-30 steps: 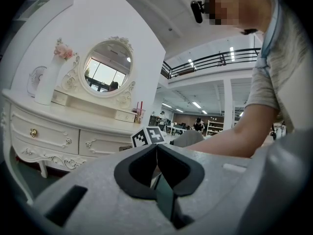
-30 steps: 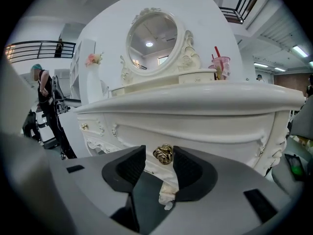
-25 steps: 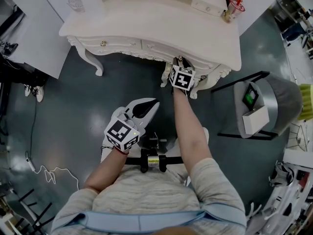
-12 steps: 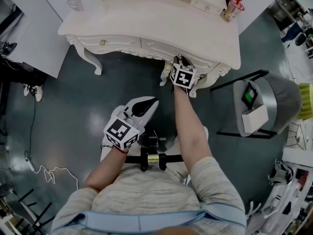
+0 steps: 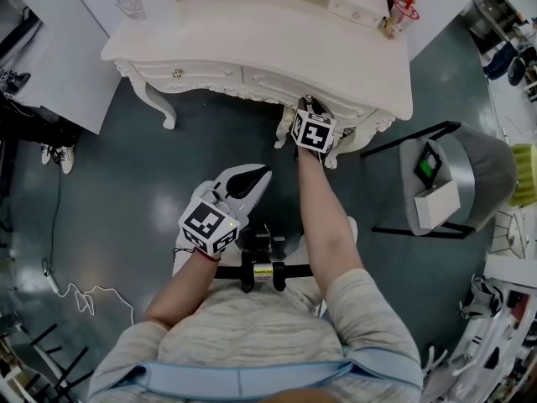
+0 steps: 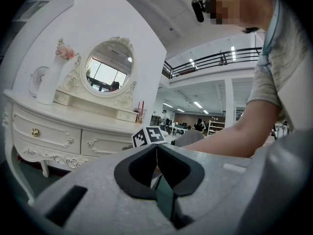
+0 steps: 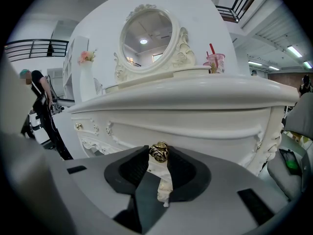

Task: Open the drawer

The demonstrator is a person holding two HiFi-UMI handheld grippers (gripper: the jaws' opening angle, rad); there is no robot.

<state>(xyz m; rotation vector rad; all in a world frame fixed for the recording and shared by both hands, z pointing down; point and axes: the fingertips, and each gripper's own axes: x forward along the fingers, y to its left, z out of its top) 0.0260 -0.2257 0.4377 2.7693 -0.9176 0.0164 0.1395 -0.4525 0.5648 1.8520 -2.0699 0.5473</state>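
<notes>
A white dressing table [image 5: 252,40] stands ahead, with two drawers in its front. My right gripper [image 5: 306,105] reaches under the table edge to the right drawer [image 7: 195,126]. Its jaws are closing, and the gold drawer knob [image 7: 159,152] sits pinched between the tips of the right gripper [image 7: 159,155]. My left gripper [image 5: 263,174] hangs back over the dark floor, away from the table. In its own view the left gripper [image 6: 156,147] has its tips touching, with nothing between them.
The left drawer has its own gold knob [image 5: 177,74]. A pink cup with red straws [image 5: 401,7], a vase [image 5: 155,2] and an oval mirror [image 7: 146,33] are on the table. A grey chair [image 5: 457,179] stands to the right. A white cable [image 5: 75,292] lies on the floor.
</notes>
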